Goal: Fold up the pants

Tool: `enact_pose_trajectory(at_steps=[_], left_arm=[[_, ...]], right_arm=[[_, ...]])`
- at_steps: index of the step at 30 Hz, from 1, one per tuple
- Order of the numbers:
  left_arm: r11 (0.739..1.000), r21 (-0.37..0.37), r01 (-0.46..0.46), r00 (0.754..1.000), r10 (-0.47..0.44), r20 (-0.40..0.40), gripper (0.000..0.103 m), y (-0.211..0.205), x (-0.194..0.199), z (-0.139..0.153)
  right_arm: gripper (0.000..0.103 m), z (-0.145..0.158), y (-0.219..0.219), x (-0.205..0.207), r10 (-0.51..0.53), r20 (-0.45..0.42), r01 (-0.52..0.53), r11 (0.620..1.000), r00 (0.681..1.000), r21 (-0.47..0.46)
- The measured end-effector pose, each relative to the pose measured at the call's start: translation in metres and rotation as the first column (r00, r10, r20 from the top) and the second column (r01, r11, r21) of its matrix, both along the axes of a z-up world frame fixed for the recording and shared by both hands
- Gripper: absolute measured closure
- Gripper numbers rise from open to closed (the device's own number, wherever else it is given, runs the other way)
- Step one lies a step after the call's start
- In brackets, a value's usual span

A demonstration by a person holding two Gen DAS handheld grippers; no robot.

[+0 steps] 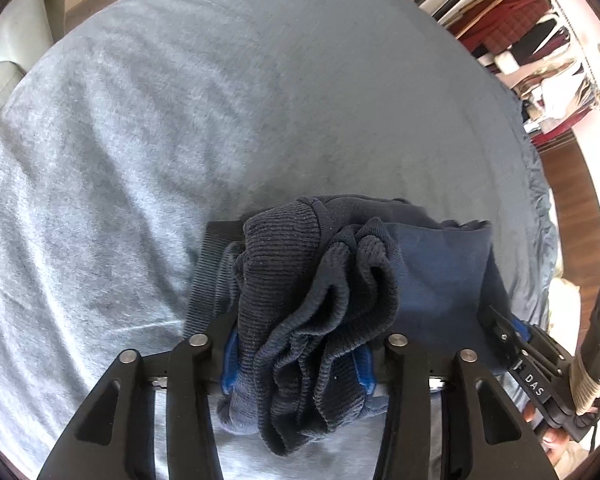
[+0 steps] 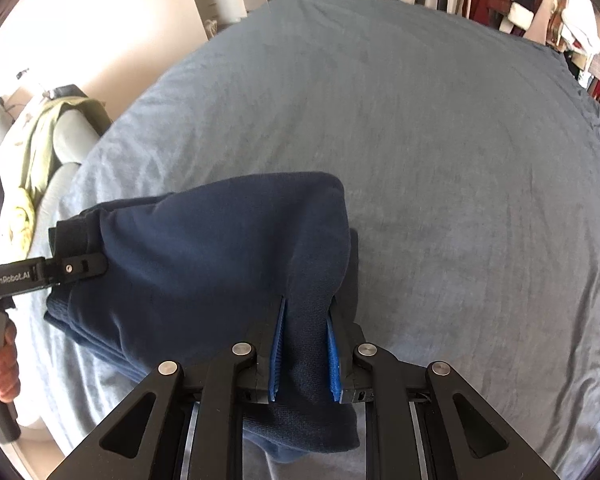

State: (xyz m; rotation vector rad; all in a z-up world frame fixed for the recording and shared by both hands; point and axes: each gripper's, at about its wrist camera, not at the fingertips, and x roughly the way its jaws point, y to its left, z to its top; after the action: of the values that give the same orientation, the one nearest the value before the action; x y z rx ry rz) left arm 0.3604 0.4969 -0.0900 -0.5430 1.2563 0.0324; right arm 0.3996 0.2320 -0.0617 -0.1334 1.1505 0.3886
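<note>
Dark navy pants [image 2: 204, 248] lie folded in a thick bundle on a blue-grey bedspread [image 2: 460, 160], near its front edge. My right gripper [image 2: 307, 304] is shut on a fold at the bundle's right end, with cloth pinched between its blue pads [image 2: 277, 352]. In the left wrist view the ribbed cuffs [image 1: 300, 280] bunch up and fill the gap between the jaws of my left gripper [image 1: 296, 340], touching both blue pads [image 1: 227, 364] and hanging below them. The smoother navy cloth [image 1: 440, 272] stretches right to the right gripper [image 1: 516, 344]. The left gripper [image 2: 60, 270] shows at the bundle's left end.
An open wardrobe [image 1: 520, 40] full of hanging clothes stands beyond the bed's far right corner. A grey cushioned seat [image 1: 8, 40] with green cloth [image 2: 48, 128] sits to the left. Wooden floor [image 1: 568, 184] runs along the right side. A hand [image 2: 4, 364] grips the left handle.
</note>
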Motion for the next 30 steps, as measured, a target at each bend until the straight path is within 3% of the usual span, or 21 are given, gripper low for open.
enact_pose_trajectory(at_steps=[2,4,6,12,18,22,23,27,30], left_arm=[[0.998,0.055,0.023,1.0,-0.022,-0.012,0.045,0.0,0.0,0.003],[0.992,0.115,0.052,0.999,-0.05,-0.022,0.034,-0.001,-0.001,0.01],[0.981,0.168,0.093,0.995,-0.088,-0.036,0.032,-0.005,-0.002,0.016],[0.95,0.263,0.166,0.986,-0.151,-0.074,0.029,-0.016,-0.004,0.034],[0.884,0.412,0.221,0.974,-0.22,-0.049,0.028,-0.033,-0.014,0.073],[0.837,0.505,0.214,0.969,-0.246,-0.002,0.022,-0.04,-0.023,0.092],[0.839,0.5,0.216,0.969,-0.247,-0.003,0.022,-0.04,-0.023,0.094],[0.891,0.404,0.21,0.971,-0.238,0.019,0.023,-0.04,-0.028,0.089],[0.913,0.356,0.198,0.977,-0.211,-0.003,0.023,-0.041,-0.032,0.068]], right_arm=[[0.077,-0.005,0.001,-0.001,-0.01,-0.016,0.01,1.0,1.0,-0.02],[0.065,-0.01,0.0,-0.002,-0.035,-0.034,0.033,0.998,0.999,-0.051],[0.054,-0.01,-0.005,-0.005,-0.068,-0.035,0.064,0.994,0.997,-0.086],[0.053,-0.008,-0.022,-0.017,-0.144,-0.083,0.134,0.984,0.986,-0.12],[0.053,0.008,-0.033,-0.029,-0.136,-0.065,0.126,0.982,0.988,-0.138],[0.053,0.027,-0.041,-0.038,-0.113,-0.028,0.11,0.989,0.993,-0.099],[0.053,0.03,-0.041,-0.04,-0.108,-0.022,0.105,0.991,0.994,-0.088],[0.053,0.036,-0.04,-0.043,-0.09,-0.01,0.089,0.996,0.996,-0.023],[0.053,0.029,-0.042,-0.04,-0.087,-0.022,0.087,0.996,0.996,0.011]])
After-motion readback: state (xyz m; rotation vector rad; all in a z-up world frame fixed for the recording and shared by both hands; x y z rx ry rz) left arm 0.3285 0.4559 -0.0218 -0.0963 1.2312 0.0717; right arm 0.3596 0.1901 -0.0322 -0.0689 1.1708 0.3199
